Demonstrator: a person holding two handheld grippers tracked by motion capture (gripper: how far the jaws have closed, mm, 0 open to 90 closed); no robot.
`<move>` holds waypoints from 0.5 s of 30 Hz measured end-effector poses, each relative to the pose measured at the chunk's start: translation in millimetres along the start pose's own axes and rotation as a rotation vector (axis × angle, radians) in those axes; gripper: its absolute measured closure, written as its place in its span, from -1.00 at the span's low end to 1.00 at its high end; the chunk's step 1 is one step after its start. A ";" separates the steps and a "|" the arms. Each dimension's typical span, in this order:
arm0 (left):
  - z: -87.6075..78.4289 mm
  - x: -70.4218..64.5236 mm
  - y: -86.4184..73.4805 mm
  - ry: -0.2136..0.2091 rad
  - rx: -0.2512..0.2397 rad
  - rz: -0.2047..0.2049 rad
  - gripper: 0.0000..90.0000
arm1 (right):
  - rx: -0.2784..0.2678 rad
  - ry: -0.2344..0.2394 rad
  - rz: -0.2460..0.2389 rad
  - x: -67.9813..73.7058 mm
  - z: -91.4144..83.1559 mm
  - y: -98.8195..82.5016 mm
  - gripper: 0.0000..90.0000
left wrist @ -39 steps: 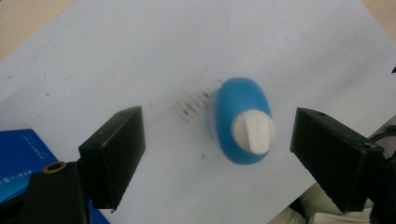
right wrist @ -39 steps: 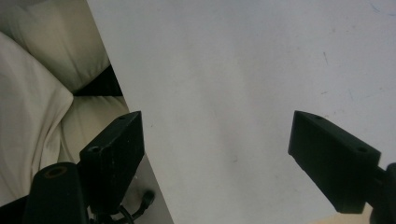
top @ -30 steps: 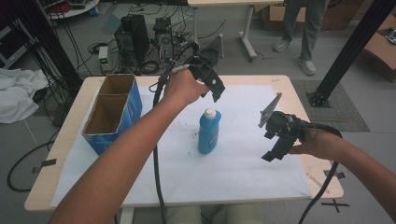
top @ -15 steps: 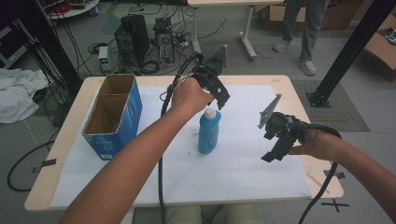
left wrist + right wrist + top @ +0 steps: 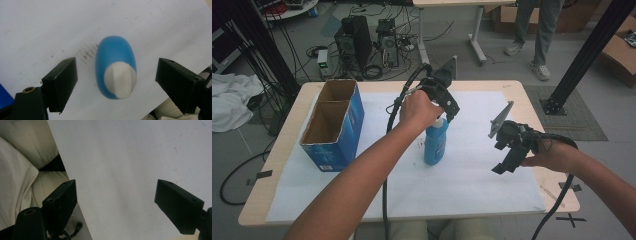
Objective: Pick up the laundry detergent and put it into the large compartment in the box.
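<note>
1. High view: a workshop floor with cables, computer towers and black frame posts surrounds a pale wooden table (image 5: 532,100) covered by a sheet of white paper (image 5: 472,185). A blue cardboard box (image 5: 333,129), open at the top and split into two brown-lined compartments, stands on the table's left part. A blue plastic bottle (image 5: 435,145) with a white cap stands upright near the middle of the paper. The left gripper (image 5: 451,111) hangs directly above the cap, held from above by the person's left hand (image 5: 418,107). The right gripper (image 5: 503,168) hovers over the paper well to the right of the bottle, carrying nothing.

2. Left gripper view: looking straight down, the bottle (image 5: 115,67) appears as a smooth, rounded blue oval, with its matte white cap (image 5: 120,79) tapering to a blunt wedge. The two blocky black jaws stand wide apart, one on each side of the bottle, touching neither side. The paper beneath is faintly scuffed with dark specks.

3. Right gripper view: the jaws are spread wide over bare, lightly marked white paper (image 5: 130,157). Past the paper's edge lies cream-coloured cloth, likely the person's clothing.

4. Progress, as a judgement: the bottle is lined up for a grasp but not yet gripped, so the work looks to be at an early stage. Closing on it, lifting it and moving it, perhaps to the box, are all left.
</note>
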State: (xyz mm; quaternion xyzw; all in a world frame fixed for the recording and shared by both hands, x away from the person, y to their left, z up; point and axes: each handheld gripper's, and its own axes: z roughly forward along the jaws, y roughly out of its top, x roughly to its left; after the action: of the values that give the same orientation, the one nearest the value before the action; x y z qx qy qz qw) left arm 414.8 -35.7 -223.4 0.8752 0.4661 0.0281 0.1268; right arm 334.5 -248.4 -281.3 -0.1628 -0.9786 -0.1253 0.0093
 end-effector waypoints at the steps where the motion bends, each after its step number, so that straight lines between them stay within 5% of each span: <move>1: 0.9 0.1 -0.2 0.002 0.006 0.005 -0.59 | -0.001 0.002 0.002 0.2 0.0 -0.3 -0.60; 15: 18.7 -0.4 -1.5 -0.008 0.035 -0.023 -0.59 | -0.003 0.001 0.001 -0.9 1.2 -1.2 -0.60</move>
State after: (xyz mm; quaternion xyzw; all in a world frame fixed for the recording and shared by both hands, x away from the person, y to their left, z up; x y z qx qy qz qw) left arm 416.5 -38.9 -241.8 0.8720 0.4759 0.0149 0.1137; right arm 334.9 -249.5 -282.8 -0.1634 -0.9783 -0.1270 0.0094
